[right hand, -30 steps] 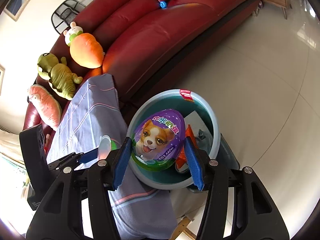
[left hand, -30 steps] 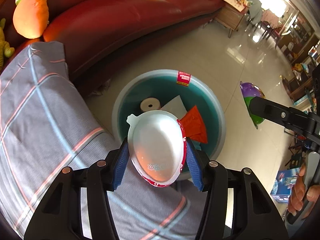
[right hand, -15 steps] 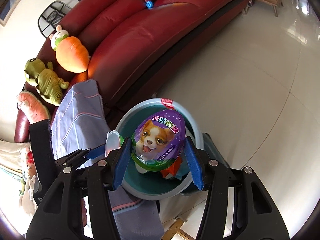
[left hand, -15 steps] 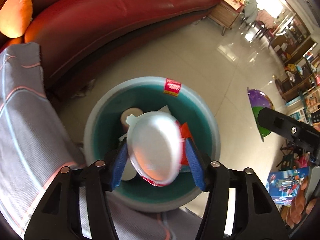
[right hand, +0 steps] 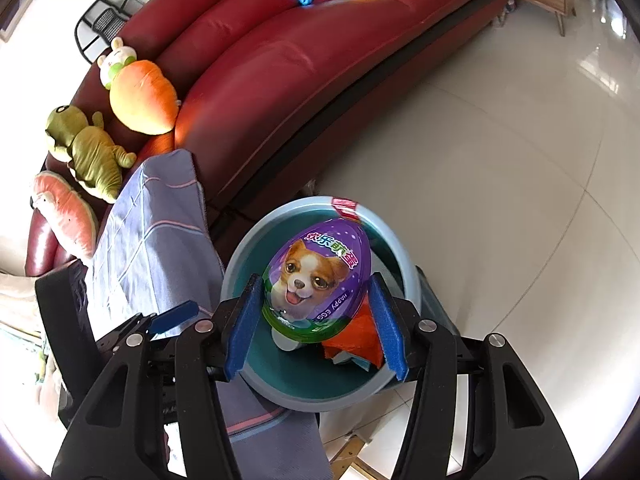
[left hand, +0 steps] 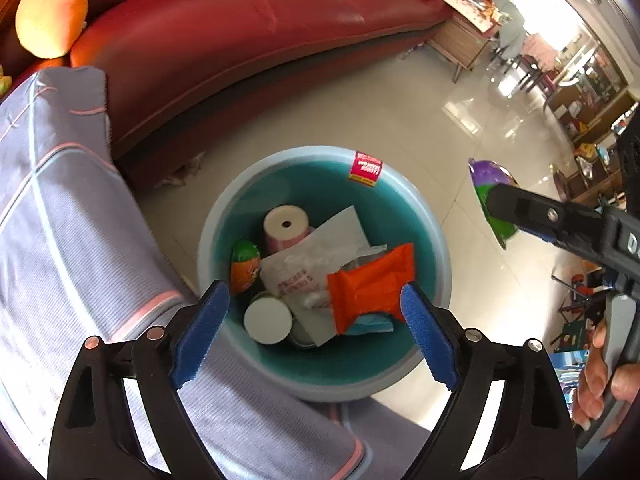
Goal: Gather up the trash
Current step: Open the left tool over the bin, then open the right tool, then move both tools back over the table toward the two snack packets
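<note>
Left gripper [left hand: 316, 316] hangs over the teal bin [left hand: 434, 240], its jaws having just been opening; they now stand wide with nothing between them, where a second ago they clamped a white egg-shaped shell with a red rim. That shell is gone from the gripper; most likely it has dropped in among the trash, though which piece it is I cannot tell. In the bin: an orange wrapper [left hand: 370, 286], crumpled white paper [left hand: 316, 256], a pale roll [left hand: 285, 227], a small round white lid [left hand: 267, 319] and a green-and-orange egg [left hand: 244, 264]. Right gripper [right hand: 314, 322] is closed on the purple toy egg [right hand: 320, 276] with the puppy print, pads pressing both sides, held above the bin, nearer over it than a second ago. Judgement: one piece delivered, the purple egg next to release; left gripper free for another pickup
</note>
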`<action>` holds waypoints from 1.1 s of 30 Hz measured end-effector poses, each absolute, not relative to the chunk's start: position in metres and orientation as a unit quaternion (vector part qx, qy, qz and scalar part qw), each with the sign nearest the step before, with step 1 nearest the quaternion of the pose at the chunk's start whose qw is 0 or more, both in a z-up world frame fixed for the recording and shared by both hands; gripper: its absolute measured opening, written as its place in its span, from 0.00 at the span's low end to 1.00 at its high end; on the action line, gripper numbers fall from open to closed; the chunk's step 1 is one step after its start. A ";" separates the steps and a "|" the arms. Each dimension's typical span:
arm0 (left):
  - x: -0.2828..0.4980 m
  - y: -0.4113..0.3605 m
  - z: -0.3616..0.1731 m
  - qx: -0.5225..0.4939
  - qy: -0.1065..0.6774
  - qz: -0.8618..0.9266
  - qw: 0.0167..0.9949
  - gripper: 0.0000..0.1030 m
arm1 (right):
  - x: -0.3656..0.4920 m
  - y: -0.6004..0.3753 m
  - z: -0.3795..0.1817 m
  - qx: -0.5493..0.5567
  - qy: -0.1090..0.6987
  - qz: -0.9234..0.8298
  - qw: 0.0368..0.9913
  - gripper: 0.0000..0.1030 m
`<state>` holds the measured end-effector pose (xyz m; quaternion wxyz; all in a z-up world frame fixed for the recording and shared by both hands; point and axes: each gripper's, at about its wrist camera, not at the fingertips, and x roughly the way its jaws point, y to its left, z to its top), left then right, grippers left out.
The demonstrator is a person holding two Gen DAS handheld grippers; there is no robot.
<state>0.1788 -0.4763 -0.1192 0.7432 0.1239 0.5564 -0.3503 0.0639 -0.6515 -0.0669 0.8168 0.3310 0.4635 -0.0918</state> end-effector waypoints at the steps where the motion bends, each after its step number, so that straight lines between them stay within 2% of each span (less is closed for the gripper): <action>1: 0.178 -0.474 -0.119 0.124 0.556 -0.348 0.745 0.86 | 0.067 -0.650 -0.066 0.329 0.465 -0.089 0.817 0.50; 8: 0.175 -0.459 -0.111 0.117 0.556 -0.338 0.750 0.86 | 0.082 -0.636 -0.065 0.304 0.475 -0.076 0.822 0.51; 12: 0.171 -0.452 -0.106 0.116 0.553 -0.331 0.756 0.86 | 0.085 -0.629 -0.064 0.297 0.479 -0.072 0.823 0.68; 20: 0.163 -0.431 -0.097 0.108 0.548 -0.314 0.767 0.86 | 0.079 -0.616 -0.060 0.264 0.491 -0.085 0.826 0.81; 33: 0.147 -0.372 -0.076 0.094 0.534 -0.285 0.790 0.86 | 0.069 -0.576 -0.047 0.258 0.494 -0.070 0.828 0.81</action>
